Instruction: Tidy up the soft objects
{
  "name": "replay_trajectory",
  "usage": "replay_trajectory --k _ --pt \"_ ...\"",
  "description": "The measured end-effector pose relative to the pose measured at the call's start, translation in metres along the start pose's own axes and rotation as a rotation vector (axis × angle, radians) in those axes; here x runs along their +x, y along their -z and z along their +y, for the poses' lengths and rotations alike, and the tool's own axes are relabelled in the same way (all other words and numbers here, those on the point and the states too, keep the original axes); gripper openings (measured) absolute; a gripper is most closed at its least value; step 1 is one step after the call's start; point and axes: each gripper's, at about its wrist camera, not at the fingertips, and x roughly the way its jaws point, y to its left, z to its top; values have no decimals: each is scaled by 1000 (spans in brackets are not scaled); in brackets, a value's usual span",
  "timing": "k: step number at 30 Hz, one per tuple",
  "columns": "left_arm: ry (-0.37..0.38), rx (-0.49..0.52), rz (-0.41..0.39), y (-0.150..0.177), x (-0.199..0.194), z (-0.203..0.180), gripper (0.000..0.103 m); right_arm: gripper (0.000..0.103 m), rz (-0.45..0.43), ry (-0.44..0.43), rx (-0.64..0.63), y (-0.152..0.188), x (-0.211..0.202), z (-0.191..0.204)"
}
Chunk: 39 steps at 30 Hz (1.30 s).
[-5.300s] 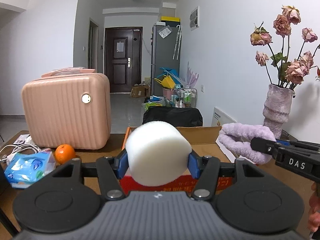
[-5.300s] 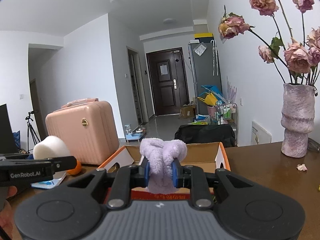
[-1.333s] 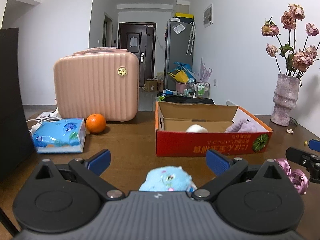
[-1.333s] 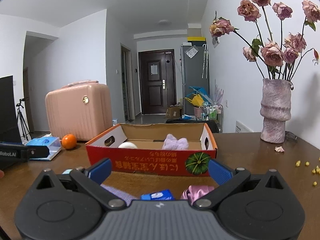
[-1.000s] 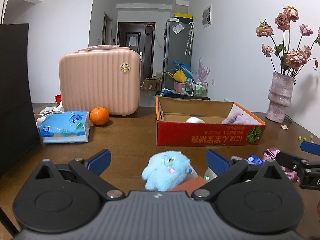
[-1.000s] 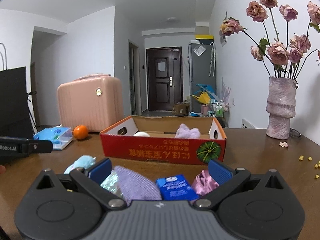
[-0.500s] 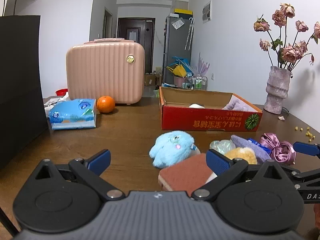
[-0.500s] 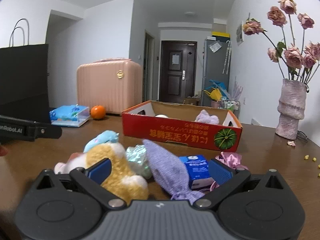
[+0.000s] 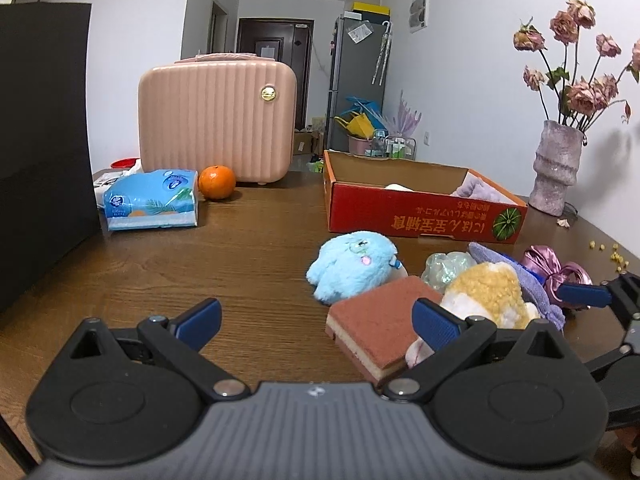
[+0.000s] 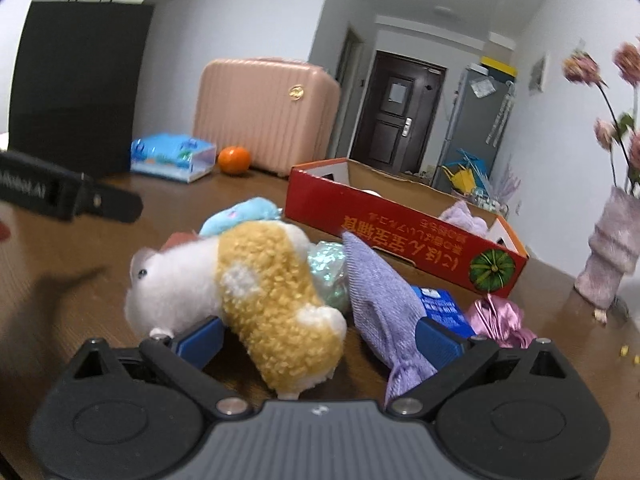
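Yellow-white plush toy (image 10: 260,292) between wide-spread fingers of right tool (image 10: 320,336); left tool (image 9: 316,320) wide, empty.

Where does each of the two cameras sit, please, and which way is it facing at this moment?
Left wrist: on the left hand-held gripper, low over the table, facing the red box and pink suitcase; its open fingers and the right gripper's tip show.
Right wrist: on the right hand-held gripper, open, just behind the yellow-and-white plush; the left gripper's tip shows at left.
Shared: box, suitcase, orange, blue plush.
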Motion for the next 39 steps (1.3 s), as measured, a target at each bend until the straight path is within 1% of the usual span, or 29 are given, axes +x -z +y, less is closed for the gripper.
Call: replay_trajectory --k 3,5,10,12,14,16,20,25,31,36,39 --pt "1 -17 3 0 1 3 103 98 15 -10 -58 -3 8 5" --pt "0 -29 10 0 2 6 103 91 26 -24 -97 -4 13 8" --pt "-7 -51 36 1 8 10 103 80 23 -55 -181 -6 22 13" --pt "-13 -56 44 1 10 10 103 73 19 -71 -203 -6 25 14" --pt "-17 -61 49 1 12 11 103 59 24 -94 -202 -6 28 15" --pt "-24 -67 54 2 13 12 103 59 18 -102 -197 -5 29 14" --pt "-34 -71 67 2 17 14 103 56 1 -135 -166 -5 26 8" --pt "-48 -76 75 2 20 14 103 52 -27 -158 -145 -4 19 3" --pt "-56 -101 74 1 22 18 103 50 -65 -180 -137 -4 13 3" --pt "-58 -137 63 0 21 24 103 50 -88 -180 -75 -4 9 -6" --pt "-64 -149 63 -1 22 25 103 50 -119 -177 -28 -6 3 -14"
